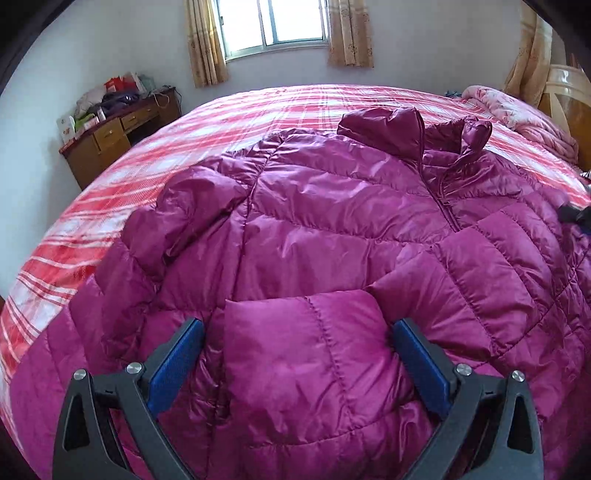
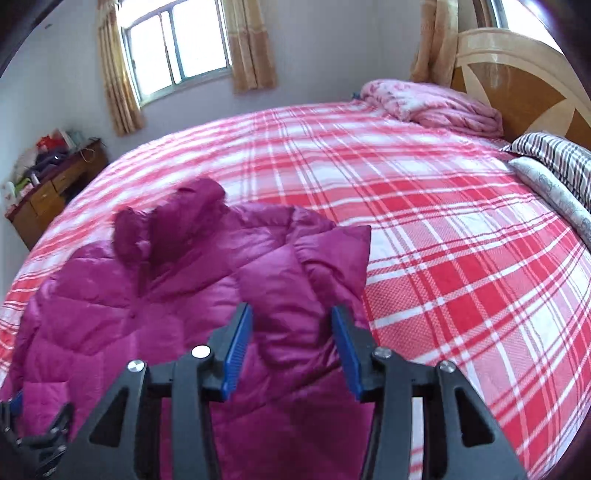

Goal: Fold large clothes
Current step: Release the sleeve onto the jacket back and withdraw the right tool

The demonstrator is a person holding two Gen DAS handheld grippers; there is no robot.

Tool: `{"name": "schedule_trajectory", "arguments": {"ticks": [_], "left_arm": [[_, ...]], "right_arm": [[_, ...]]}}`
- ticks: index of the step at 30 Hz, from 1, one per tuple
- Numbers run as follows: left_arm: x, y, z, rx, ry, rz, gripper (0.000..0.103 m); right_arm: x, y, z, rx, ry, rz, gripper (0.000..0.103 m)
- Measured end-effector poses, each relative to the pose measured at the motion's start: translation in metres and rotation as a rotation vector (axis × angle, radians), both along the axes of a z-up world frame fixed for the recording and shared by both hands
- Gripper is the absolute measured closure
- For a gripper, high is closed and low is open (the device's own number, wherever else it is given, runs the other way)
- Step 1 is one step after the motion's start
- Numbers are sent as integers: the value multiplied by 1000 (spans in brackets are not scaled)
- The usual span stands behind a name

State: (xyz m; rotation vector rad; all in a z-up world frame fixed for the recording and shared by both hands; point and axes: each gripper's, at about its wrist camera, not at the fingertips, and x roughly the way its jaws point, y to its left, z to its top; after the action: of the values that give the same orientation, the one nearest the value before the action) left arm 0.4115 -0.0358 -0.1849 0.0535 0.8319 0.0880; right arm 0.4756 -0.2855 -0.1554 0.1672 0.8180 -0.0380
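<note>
Lying on plaid bed (image 2: 443, 229): magenta puffer jacket (image 1: 332, 221), front up, body unfolded, sleeves partly drawn inward. Left gripper (image 1: 297, 343) spread around sleeve cuff (image 1: 306, 332); right gripper (image 2: 291, 325) spread around other sleeve (image 2: 295, 288). Folding barely begun.

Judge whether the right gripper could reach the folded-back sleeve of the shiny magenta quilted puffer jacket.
Probably yes. The right gripper is open, its blue pads either side of the sleeve of the jacket, with nothing lying between them.

Plaid bedsheet (image 2: 424, 206), pink quilt (image 2: 436, 105), wooden desk (image 1: 110, 144), curtained window (image 1: 275, 26).
</note>
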Motion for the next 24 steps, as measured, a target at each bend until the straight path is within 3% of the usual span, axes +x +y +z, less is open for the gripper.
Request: {"name": "schedule_trajectory", "arguments": {"ticks": [5,14,17,22,24], "left_arm": [[3,-5,-2,33,15,11,1],[3,-7,-3,46,5,15,1],[3,-7,-3,45,3,15,1],[2,-4,-3,23,5,14,1],[2,-3,-3,20,5,13,1]], "right_arm": [[11,-12,-21,46,37,14,54],[14,-3,-27,14,59,24,54],[9,5,-19,-53,67,22,54],[-37,26,16,-31,-8,97,48],[-50,34,16,-22,-14,129,48]]}}
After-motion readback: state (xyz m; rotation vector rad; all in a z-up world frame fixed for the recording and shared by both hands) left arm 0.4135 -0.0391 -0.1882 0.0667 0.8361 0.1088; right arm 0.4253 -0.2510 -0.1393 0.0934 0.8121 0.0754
